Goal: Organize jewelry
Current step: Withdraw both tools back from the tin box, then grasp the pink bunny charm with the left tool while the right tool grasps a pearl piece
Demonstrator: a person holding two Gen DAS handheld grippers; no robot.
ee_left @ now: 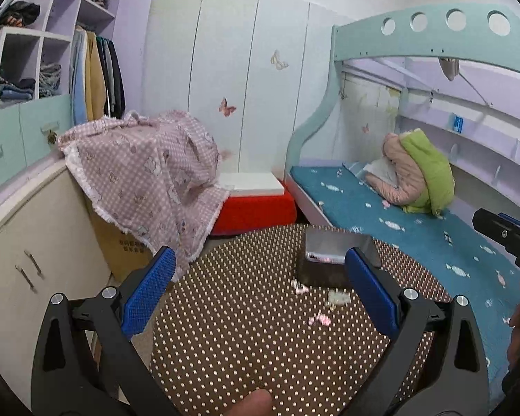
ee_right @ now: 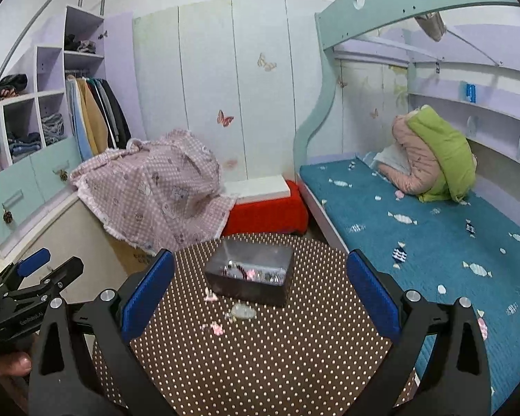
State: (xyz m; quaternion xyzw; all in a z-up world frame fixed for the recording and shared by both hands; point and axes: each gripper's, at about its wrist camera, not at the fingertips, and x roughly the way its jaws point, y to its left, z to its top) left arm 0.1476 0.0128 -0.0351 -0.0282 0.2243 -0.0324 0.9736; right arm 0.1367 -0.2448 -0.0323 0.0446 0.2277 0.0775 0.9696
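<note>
Risk judged highest at pickup: loose jewelry pieces (ee_right: 241, 311) small and light, easily flicked across the polka-dot tabletop (ee_right: 260, 364) or off its edge by a fast approach, or missed between the wide blue pads. Also possible: nudging the dark box (ee_right: 249, 277) and spilling it. Left gripper (ee_left: 260, 291) and right gripper (ee_right: 260, 291) both held above the tabletop, jaws spread wide, nothing pinched. Three pieces scattered just in front of the box: a pink one (ee_right: 210, 296) nearest it, a pale translucent one beside, another pink one (ee_right: 215, 328) closer in. Inside the box, dark beads and glittery bits, too small to name.
</note>
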